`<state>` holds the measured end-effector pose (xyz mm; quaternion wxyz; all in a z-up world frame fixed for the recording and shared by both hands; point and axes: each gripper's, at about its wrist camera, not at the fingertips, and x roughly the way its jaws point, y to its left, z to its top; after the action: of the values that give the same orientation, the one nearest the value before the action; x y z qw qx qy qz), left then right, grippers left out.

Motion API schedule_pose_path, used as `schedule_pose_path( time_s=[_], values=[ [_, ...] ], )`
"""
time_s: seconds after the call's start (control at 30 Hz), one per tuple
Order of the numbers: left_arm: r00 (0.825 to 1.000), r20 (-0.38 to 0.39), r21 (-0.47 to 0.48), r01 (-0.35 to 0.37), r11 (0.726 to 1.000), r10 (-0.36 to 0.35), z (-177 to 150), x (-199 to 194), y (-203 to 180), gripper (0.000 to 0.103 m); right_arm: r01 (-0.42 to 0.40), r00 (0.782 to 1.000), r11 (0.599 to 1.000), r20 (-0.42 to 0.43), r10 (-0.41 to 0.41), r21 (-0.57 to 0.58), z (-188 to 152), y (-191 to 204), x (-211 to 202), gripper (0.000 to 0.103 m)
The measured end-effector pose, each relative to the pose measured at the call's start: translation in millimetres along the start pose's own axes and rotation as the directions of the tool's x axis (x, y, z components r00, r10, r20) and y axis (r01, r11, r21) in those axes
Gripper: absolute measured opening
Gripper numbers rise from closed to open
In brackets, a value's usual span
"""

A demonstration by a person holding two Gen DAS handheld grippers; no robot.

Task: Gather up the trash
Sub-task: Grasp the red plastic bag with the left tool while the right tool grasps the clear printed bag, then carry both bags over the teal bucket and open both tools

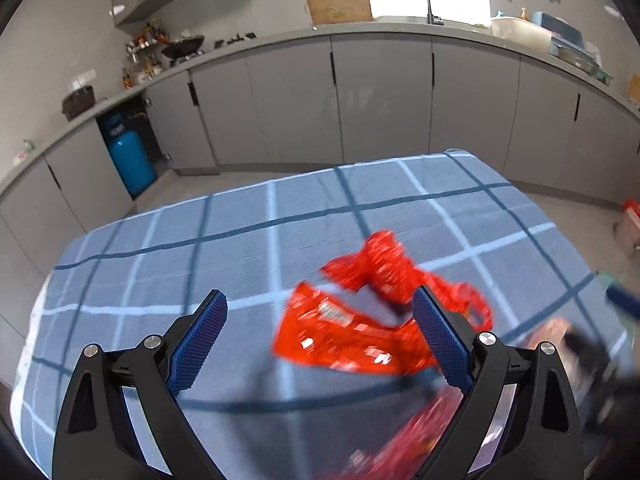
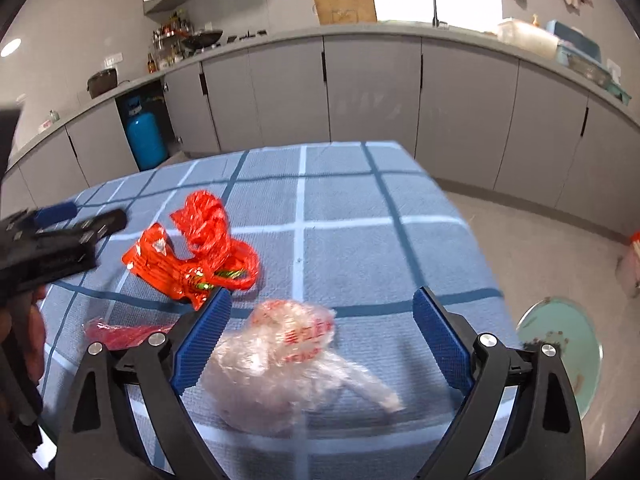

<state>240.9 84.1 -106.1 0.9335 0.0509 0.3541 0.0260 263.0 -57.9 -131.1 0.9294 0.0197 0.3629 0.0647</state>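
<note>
A crumpled red plastic bag [image 1: 360,320] lies on the blue checked tablecloth [image 1: 160,260]. My left gripper [image 1: 319,292] hovers over it, open, with the bag between and beyond its fingers and no pad pressing on it. In the right wrist view a clear crumpled plastic bag with red print [image 2: 288,360] lies between the wide-open fingers of my right gripper [image 2: 323,292]. Its left side lies against the left pad and the right pad stands apart. The red bag [image 2: 200,248] and a flat red wrapper [image 2: 120,334] lie to the left. The left gripper [image 2: 86,216] shows blurred there.
The table [image 2: 360,240] ends just right of my right gripper. On the floor beyond that edge stands a round teal bin [image 2: 560,352]. Grey kitchen cabinets [image 2: 372,92] run along the back, with a blue gas cylinder [image 2: 146,142]. A hand [image 2: 34,340] shows at the left edge.
</note>
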Motion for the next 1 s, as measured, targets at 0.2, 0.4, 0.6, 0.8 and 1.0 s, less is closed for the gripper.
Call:
schedule_pose_path(
  time_s=[0.2,0.4,0.6,0.8,1.0],
  values=[
    [0.997,-0.054,0.003,0.062,0.998,-0.062,21,34,-28,0.091,-0.023,0.997,0.999,-0.07,0.025,0.027,-15,-2,18,0.09],
    [0.98,-0.172,0.041,0.112,0.993,-0.104,18,80,-53,0.04,-0.108,0.988,0.993,-0.109,0.112,0.044,-27,-5,25,0.061],
    [0.975,-0.181,0.071,0.141,0.988,-0.126,14,81,-57,0.005,-0.144,0.987,0.989,-0.064,0.147,0.037,-28,-9,14,0.04],
    [0.988,-0.084,0.094,0.136,0.986,-0.129,28,45,-47,0.005,-0.136,0.991,0.99,0.002,0.136,0.048,-20,-19,-5,0.038],
    [0.992,0.004,0.107,0.127,0.986,-0.128,43,9,-48,0.005,-0.107,0.994,0.992,0.045,0.104,0.065,-18,-33,-21,0.038]
  ],
)
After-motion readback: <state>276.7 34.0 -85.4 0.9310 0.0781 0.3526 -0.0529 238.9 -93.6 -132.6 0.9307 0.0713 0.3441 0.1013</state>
